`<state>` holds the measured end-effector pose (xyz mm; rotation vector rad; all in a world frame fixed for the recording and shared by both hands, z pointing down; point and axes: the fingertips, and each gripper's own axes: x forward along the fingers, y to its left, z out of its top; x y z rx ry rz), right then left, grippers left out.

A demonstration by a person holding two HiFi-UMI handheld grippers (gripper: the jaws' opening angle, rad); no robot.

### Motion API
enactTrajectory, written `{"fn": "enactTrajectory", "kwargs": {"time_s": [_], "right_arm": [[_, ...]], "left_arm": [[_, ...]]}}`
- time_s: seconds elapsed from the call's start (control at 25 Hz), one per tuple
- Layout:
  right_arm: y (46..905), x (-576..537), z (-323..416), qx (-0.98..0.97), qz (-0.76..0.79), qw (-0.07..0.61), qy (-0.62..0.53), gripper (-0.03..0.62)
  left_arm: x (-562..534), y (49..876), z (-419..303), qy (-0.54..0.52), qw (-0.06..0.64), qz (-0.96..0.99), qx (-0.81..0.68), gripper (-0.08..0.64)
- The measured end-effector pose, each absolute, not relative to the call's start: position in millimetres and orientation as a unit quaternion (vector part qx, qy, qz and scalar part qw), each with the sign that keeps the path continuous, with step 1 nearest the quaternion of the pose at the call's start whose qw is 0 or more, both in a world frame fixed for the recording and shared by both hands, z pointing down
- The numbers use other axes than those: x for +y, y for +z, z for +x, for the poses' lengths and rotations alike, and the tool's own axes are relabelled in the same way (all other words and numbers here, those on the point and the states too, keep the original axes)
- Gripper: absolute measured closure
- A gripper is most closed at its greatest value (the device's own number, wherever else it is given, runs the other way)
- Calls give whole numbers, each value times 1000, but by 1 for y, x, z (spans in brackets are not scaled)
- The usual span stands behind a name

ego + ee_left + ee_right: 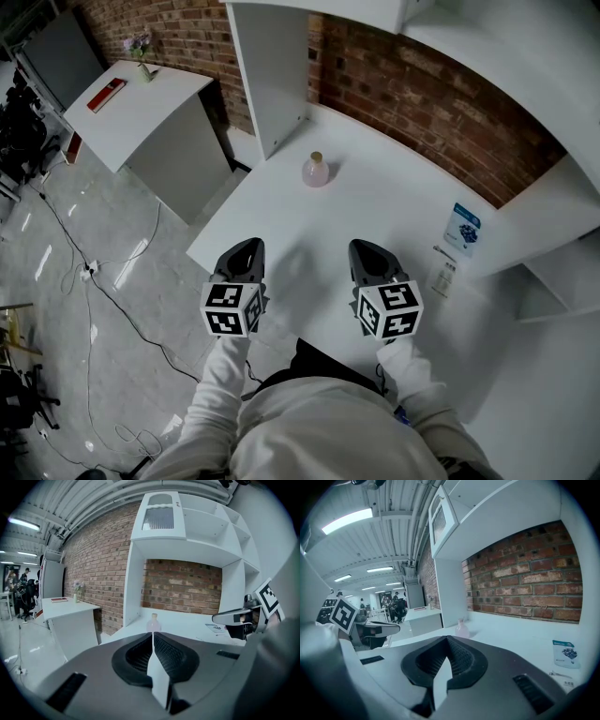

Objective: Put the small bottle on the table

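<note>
A small pink round bottle (316, 171) with a tan cap stands upright on the white table (394, 202), near the brick wall. It also shows ahead in the left gripper view (153, 623) and in the right gripper view (462, 628). My left gripper (246, 251) hovers over the table's near edge, shut with nothing in it (152, 637). To its right, the right gripper (367, 251) is held level with it, and it too is shut and holds nothing (447, 641). Both point toward the bottle and stay well short of it.
A white shelf upright (272, 75) rises left of the bottle. A blue-and-white card (463, 228) and a small clear item (442, 278) lie at the table's right. A lower side table (141, 103) with a red book stands at the left, cables trailing on the floor (94, 272).
</note>
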<state>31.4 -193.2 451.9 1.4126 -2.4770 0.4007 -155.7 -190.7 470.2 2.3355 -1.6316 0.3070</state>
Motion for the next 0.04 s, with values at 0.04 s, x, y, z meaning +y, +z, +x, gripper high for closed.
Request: {"fn": "enactTrajectory", "kwargs": {"time_s": [0.04], "right_arm": [[452,-194,32,-853,487,131,138,565]], "left_arm": [[-191,471,-155,107,138,808,-563,532]]}}
